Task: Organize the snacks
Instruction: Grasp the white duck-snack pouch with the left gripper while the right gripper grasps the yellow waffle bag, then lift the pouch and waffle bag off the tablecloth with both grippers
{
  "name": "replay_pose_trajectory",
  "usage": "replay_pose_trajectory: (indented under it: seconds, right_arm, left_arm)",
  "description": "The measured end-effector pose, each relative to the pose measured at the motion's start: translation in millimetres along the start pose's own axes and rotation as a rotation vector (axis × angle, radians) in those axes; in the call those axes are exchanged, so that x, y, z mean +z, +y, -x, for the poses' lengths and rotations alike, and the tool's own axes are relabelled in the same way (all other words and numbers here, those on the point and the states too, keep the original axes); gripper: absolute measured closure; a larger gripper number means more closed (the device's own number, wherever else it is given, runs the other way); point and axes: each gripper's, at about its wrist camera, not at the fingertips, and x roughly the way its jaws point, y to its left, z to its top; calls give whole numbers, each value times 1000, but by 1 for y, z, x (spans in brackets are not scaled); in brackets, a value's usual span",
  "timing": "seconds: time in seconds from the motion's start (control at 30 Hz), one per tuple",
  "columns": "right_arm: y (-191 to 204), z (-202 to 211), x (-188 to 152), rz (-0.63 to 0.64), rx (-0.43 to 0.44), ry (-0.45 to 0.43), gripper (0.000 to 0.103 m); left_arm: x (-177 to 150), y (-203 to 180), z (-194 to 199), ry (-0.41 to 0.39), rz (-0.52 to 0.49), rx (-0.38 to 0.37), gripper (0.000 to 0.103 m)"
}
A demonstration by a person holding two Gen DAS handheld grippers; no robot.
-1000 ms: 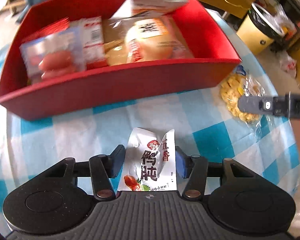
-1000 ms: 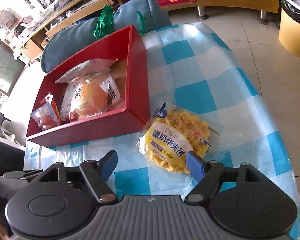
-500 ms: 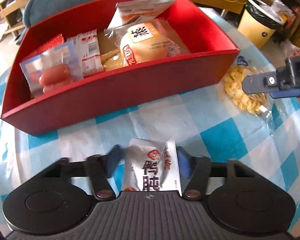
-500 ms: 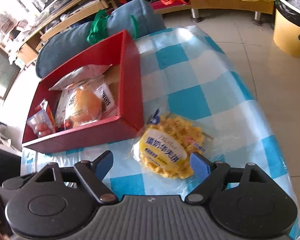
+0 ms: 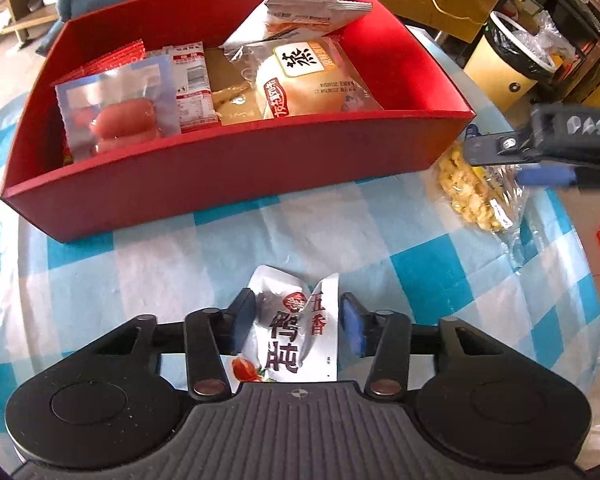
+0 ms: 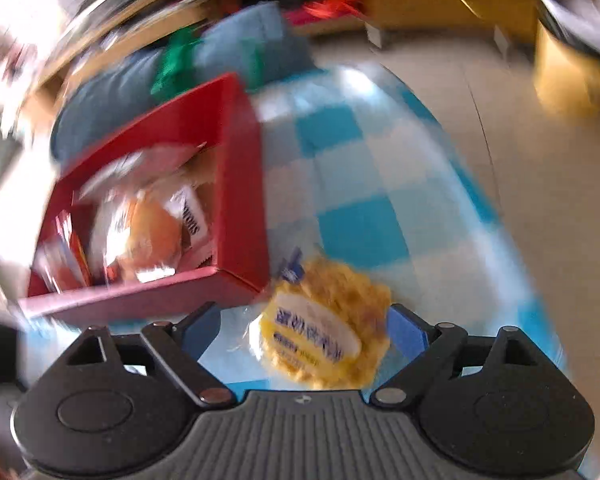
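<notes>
Two loose snacks are being gathered for the red box (image 5: 236, 168) on the checked worktop (image 5: 172, 264). The left gripper (image 5: 298, 318) has its jaws narrowed onto a silver pouch (image 5: 294, 328), which crumples between them just in front of the box. The right gripper (image 6: 304, 328) has just been opening its jaws wide; they straddle a yellow waffle packet (image 6: 328, 328) beside the box corner without pressing it. Next, probably, the pouch needs lifting over the near wall while the right jaws close.
</notes>
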Motion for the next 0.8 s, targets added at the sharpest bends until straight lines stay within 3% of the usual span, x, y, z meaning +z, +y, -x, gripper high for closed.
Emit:
replay_pose_trajectory:
  seconds: [0.1, 0.17, 0.3, 0.37, 0.47, 0.57, 0.73, 0.8]
  right_arm:
    - [23, -2, 6, 311, -104, 31, 13]
    - [31, -8, 7, 464, -105, 108, 10]
    - [38, -39, 6, 591, -64, 206, 10]
    - [40, -53, 4, 610, -77, 210, 4]
    - [30, -56, 7, 524, -10, 192, 3]
    - [25, -52, -1, 493, -6, 148, 3]
    - [27, -47, -11, 415, -52, 134, 4]
    - [31, -41, -17, 394, -72, 126, 12]
  left_arm:
    - [-1, 4, 1, 5, -5, -22, 42]
    - [-2, 4, 2, 9, -17, -38, 38]
    - [-2, 0, -1, 17, -42, -46, 32]
    - [-1, -4, -3, 10, -56, -12, 32]
    - [-2, -6, -4, -2, -72, 28, 37]
    - [-4, -9, -5, -5, -88, 44, 38]
    - [-7, -16, -8, -6, -131, 70, 27]
    - [-10, -19, -8, -5, -148, 95, 27]
